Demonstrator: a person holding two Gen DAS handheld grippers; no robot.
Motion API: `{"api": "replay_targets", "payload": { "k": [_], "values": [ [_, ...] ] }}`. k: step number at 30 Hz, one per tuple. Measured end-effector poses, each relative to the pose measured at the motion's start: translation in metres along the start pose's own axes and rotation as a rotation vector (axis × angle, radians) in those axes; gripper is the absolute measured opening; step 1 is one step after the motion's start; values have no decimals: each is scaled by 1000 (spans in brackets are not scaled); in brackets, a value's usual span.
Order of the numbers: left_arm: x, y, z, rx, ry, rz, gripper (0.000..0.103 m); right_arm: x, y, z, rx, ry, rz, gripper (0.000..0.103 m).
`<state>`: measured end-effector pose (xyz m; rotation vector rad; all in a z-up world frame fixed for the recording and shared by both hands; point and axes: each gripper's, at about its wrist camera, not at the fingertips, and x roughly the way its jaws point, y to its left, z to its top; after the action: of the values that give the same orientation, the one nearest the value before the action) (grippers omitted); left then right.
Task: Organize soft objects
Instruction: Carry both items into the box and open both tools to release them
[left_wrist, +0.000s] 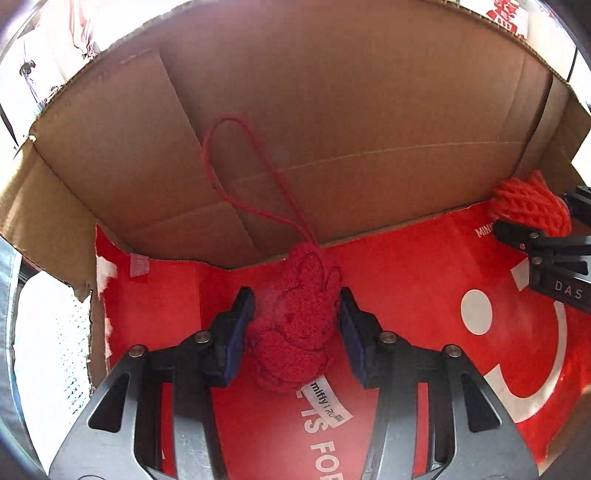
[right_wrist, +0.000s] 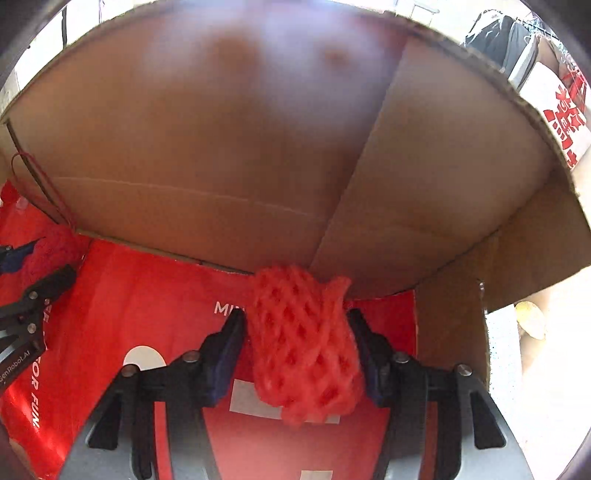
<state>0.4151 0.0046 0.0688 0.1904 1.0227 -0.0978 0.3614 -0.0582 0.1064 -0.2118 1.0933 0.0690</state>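
Inside a brown cardboard box (left_wrist: 332, 92) with a red printed floor (left_wrist: 406, 280), the left tool (left_wrist: 295, 325) sits low over a dark red knitted plush (left_wrist: 295, 325). Its blue pads (left_wrist: 240, 332) flank the plush on both sides; whether they press it or merely stand beside it cannot be told. The plush carries a white "miffy" tag (left_wrist: 327, 400), and its red hanging loop (left_wrist: 236, 162) lies up against the back wall. To the right, the right tool (right_wrist: 297, 347) pinches a bright red foam net sleeve (right_wrist: 303, 343) between its pads, close to the box's back wall, just above the red floor.
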Motion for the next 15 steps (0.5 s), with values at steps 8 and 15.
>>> {"api": "replay_targets", "payload": {
  "k": [8, 15],
  "values": [
    [-3, 0, 9, 4, -13, 13, 45, 3, -10, -1, 8, 2, 9, 58],
    [-5, 6, 7, -3, -32, 34, 62, 13, -16, -2, 11, 0, 15, 58]
  ]
}}
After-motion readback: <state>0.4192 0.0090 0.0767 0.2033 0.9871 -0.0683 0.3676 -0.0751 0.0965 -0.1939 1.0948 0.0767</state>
